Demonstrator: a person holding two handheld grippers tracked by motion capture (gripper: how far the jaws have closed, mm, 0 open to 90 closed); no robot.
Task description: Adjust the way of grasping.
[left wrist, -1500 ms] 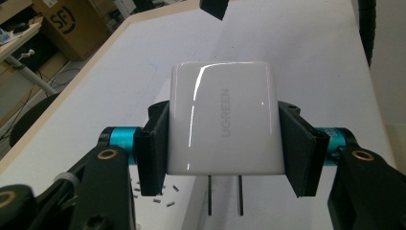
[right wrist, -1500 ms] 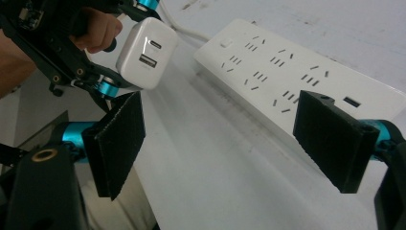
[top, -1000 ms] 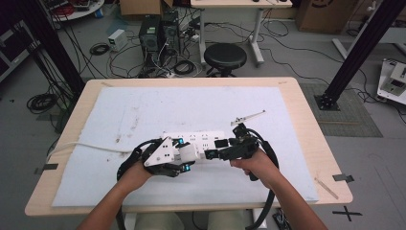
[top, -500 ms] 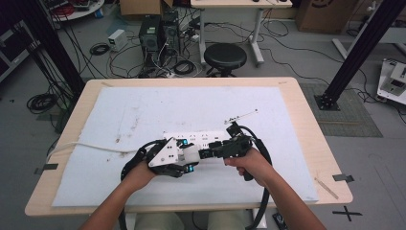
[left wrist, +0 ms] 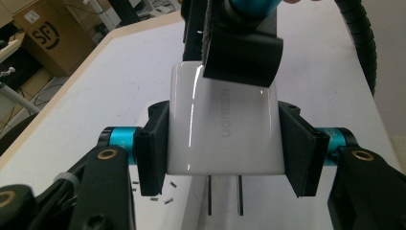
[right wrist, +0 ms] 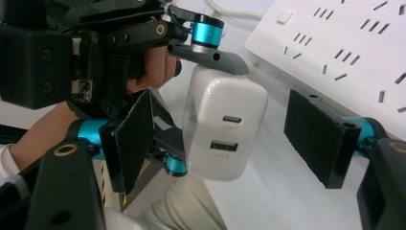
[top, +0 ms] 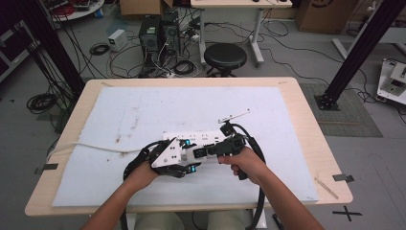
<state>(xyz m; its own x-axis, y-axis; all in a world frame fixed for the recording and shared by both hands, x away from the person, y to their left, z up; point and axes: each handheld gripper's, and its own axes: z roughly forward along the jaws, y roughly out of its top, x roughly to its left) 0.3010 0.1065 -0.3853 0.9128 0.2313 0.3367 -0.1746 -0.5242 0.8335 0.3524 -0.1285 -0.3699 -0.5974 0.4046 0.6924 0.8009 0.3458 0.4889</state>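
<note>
A: Charger, a white block with two prongs pointing down, is clamped by its side faces in the left gripper and held above the table, just beside the power strip.

B: And the right gripper?

A: Its pads stand on either side of the charger's port end without touching; the jaws have just been closing around it, still well apart.

B: Risk?

A: If the right pads close off-centre, they may twist the charger in the left grip, and the prongs would then miss the slots.

B: How do the views differ?

A: The left gripper view shows the prongs; the right gripper view shows the two ports and the strip's slots. In the high view both hands hide the charger, so its height is probably low, not certain.
</note>
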